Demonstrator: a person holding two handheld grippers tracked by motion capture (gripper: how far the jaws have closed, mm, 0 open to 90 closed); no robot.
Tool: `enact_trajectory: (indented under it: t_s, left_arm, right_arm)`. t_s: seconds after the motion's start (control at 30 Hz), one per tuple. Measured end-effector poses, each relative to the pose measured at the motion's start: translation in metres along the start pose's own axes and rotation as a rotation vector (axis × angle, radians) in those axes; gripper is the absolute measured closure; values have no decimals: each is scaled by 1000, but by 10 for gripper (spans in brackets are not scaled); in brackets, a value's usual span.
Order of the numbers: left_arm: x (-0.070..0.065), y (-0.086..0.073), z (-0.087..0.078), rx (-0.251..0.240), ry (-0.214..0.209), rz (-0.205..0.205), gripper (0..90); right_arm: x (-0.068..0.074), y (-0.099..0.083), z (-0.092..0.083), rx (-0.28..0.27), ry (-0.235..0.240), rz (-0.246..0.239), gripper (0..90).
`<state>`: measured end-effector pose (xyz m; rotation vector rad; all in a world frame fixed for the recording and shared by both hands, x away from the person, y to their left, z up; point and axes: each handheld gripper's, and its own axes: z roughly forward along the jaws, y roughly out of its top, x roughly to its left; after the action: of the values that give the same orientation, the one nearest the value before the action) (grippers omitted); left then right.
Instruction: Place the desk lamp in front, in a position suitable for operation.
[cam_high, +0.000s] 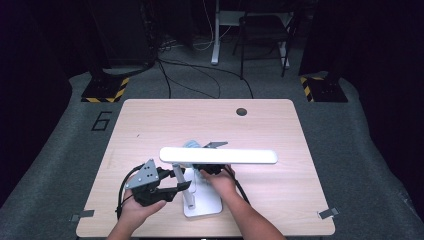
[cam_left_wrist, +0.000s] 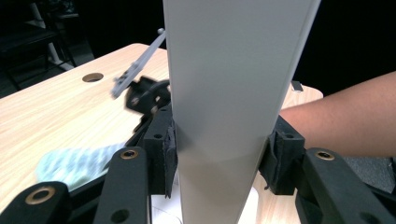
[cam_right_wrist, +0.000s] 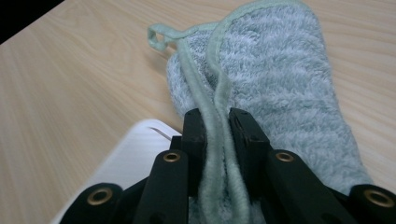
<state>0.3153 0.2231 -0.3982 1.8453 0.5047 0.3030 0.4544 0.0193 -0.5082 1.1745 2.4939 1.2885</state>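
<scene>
A white desk lamp stands near the table's front edge, with its long light bar (cam_high: 218, 155) over its flat base (cam_high: 202, 205). My left gripper (cam_high: 179, 184) is shut on the lamp's upright post (cam_left_wrist: 229, 93), and the pads press on both of its sides (cam_left_wrist: 219, 158). A pale green fluffy cloth (cam_right_wrist: 280, 70) lies on the table just behind the base (cam_right_wrist: 126, 158). My right gripper (cam_right_wrist: 217, 126) is shut on the cloth's folded, piped edge. In the high view the right gripper (cam_high: 204, 167) sits under the light bar, and a corner of the cloth (cam_high: 192, 145) shows behind the bar.
The light wooden table (cam_high: 150, 125) has a round cable hole (cam_high: 241, 111) at the back. A forearm (cam_left_wrist: 341, 121) crosses on the right of the left gripper view. Beyond the table are floor cables and a chair (cam_high: 262, 30).
</scene>
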Motion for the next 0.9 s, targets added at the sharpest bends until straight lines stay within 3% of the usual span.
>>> enact_trajectory:
  t_s: [0.1,0.17,0.2,0.3,0.37,0.43,0.5,0.7,0.73,0.8,0.9]
  left_arm:
    - [-1,0,1,-2,6,-1,535]
    - [-2,0,2,-8,20,9,535]
    - [-2,0,2,-6,19,14,535]
    - [-3,0,1,2,16,4,535]
    - [-3,0,0,1,24,-4,537]
    - [-3,0,0,1,24,-5,539]
    - [-3,0,-1,0,34,-6,540]
    - [-6,0,0,2,45,-5,543]
    - [-6,0,0,0,50,-3,544]
    - [-5,0,0,2,58,2,544]
    - [-5,0,0,2,61,0,546]
  right_arm:
    - [10,4,8,-1,-14,-35,761]
    - [11,3,11,-22,-13,-28,758]
    - [10,3,11,-13,1,4,757]
    - [5,3,10,-14,35,31,758]
    - [5,4,9,-5,23,-13,759]
    - [7,4,7,8,-4,-94,759]
    - [6,3,3,18,-22,-115,759]
    - [-20,-5,-19,50,-38,-108,759]
    - [-23,-6,-23,58,-46,-83,759]
    - [-32,-10,-31,62,-58,-88,759]
    - [-44,-18,-43,55,-64,-51,762]
